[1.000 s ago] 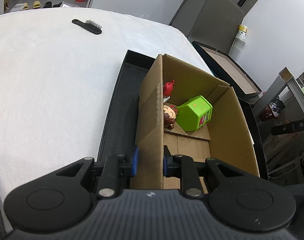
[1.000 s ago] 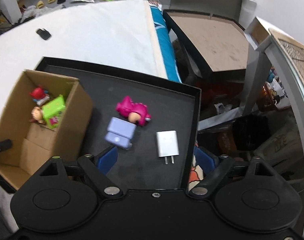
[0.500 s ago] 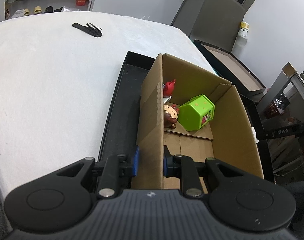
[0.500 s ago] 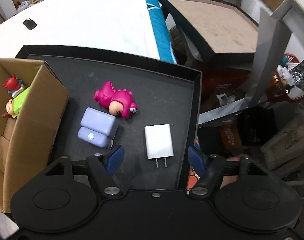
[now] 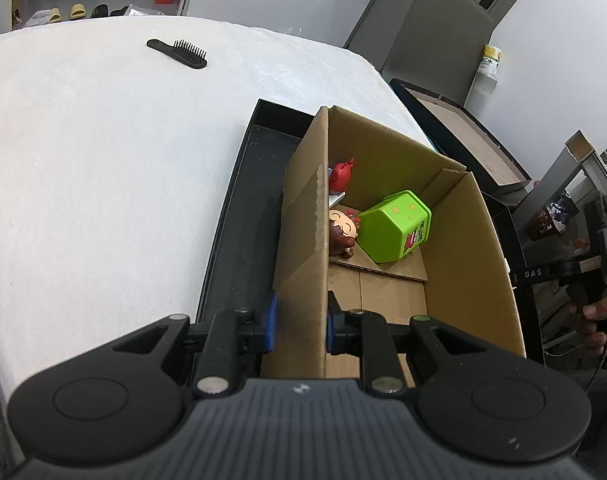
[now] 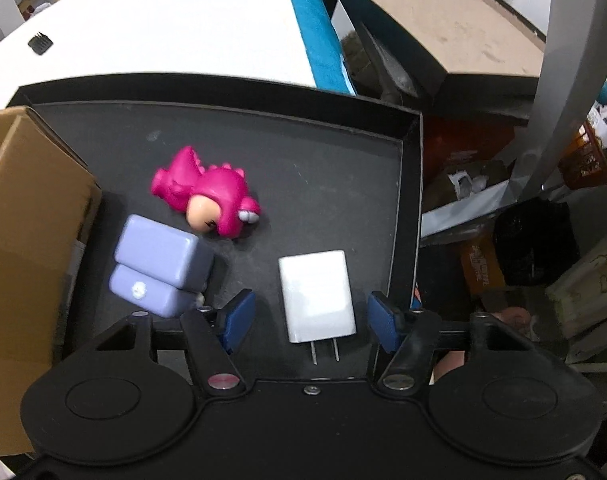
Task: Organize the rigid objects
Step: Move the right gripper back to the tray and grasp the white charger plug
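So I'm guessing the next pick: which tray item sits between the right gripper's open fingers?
The white charger, prongs toward the right gripper; purple case lies outside.

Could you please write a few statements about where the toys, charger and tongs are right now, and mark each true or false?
1. The left tongs are shut on the cardboard box wall. True.
2. The right tongs grip the pink dinosaur toy. False: they are open around the white charger; the pink dinosaur toy lies apart on the black tray.
3. The green container lies inside the box. True.
4. The charger's prongs point away from the camera. False: they point toward it.
5. The purple case is in the box. False: it is on the tray.
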{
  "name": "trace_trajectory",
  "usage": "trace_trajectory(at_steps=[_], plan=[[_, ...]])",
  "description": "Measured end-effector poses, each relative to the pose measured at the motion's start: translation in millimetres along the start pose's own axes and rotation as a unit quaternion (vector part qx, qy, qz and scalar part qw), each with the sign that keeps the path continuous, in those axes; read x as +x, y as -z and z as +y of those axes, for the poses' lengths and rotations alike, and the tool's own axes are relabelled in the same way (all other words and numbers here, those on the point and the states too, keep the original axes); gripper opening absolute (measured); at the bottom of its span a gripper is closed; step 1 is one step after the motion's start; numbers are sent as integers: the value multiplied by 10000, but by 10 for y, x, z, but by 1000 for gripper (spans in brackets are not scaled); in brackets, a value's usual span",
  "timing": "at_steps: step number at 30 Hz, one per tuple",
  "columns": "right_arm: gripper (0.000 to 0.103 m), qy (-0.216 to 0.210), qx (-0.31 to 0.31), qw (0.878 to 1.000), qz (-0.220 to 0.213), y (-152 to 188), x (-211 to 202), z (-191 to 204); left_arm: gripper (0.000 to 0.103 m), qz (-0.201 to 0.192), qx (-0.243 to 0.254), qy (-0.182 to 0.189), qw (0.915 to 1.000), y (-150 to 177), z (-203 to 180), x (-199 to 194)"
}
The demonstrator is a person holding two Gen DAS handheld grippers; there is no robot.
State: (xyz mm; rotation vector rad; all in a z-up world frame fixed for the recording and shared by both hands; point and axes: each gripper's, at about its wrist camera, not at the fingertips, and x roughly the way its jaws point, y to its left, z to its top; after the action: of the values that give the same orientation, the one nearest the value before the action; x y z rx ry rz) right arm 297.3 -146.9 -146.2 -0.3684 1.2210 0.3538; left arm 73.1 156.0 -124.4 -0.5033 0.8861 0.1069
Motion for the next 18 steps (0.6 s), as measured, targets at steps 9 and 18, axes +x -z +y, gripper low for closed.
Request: trace_trajectory(at_steps=[9, 18], plan=[[37, -18, 114, 9999, 18, 55, 48, -40, 21, -23, 31, -1, 10000, 10, 3, -12], [36, -119, 157, 9998, 18, 111, -110, 57, 21, -66, 69, -38, 9999, 20, -17, -12]])
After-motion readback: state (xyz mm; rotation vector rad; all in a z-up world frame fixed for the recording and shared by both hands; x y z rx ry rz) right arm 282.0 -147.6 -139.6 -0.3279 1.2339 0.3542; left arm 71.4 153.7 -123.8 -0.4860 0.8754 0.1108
